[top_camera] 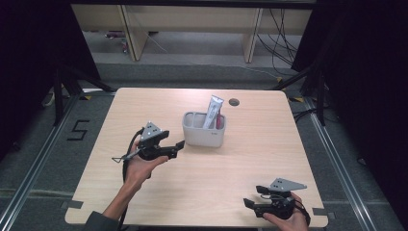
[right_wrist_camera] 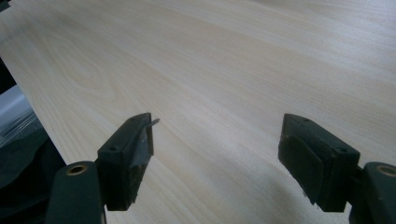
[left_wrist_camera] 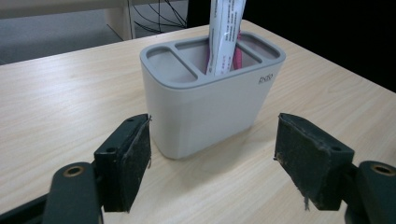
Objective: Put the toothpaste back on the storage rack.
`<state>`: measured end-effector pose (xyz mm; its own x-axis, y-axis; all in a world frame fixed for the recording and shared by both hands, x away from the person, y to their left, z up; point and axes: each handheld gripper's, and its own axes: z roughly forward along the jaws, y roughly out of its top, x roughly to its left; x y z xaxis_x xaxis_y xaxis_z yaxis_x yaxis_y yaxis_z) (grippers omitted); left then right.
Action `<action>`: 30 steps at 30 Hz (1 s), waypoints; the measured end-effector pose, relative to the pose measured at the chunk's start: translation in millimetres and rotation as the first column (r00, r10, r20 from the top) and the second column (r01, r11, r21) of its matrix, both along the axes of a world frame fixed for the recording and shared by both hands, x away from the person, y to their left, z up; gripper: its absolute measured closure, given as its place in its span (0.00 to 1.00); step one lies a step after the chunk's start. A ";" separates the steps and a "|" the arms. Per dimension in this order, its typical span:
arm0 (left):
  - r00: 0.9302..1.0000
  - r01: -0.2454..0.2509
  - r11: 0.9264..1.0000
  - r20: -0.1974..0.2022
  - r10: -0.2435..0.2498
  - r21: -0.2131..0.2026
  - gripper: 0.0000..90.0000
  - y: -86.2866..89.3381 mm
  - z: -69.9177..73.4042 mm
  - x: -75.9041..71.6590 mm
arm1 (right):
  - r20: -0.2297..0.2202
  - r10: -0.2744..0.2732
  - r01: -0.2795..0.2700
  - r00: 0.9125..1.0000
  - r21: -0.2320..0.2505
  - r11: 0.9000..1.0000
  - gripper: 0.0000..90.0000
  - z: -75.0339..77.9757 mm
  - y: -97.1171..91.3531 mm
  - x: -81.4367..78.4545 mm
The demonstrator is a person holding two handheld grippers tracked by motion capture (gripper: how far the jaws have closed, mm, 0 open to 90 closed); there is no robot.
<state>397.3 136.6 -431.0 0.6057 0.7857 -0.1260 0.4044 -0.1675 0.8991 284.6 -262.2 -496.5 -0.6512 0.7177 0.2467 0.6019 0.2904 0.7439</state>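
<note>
High view, grey holder [top_camera: 203,134], tube [top_camera: 212,111] upright inside, pink item [top_camera: 219,120] beside

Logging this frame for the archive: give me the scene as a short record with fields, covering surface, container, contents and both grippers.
surface: wooden table, grommet hole near its far edge
container: grey holder with several compartments, upright near the table's middle
contents: white tube standing in the holder, something pink beside it
left gripper: open, aimed at the holder, nothing between the pads
right gripper: open, low over bare table at the near right corner, holding nothing
</note>
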 end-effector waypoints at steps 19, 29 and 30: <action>1.000 0.013 1.000 -0.015 -0.013 -0.001 0.25 25.9 -6.0 -31.8 | 0.013 0.040 -0.040 0.999 -0.009 0.999 0.30 -0.5 -1.4 2.5; 0.999 0.036 0.999 -0.012 -0.036 0.000 0.24 32.9 -10.8 -49.9 | 0.019 0.009 -0.009 1.000 -0.030 1.000 0.30 0.2 -2.6 1.1; 0.999 0.030 1.000 -0.014 -0.030 0.003 0.24 33.7 -11.4 -52.5 | 0.018 0.009 -0.008 1.000 -0.030 1.000 0.30 -0.1 -2.1 1.1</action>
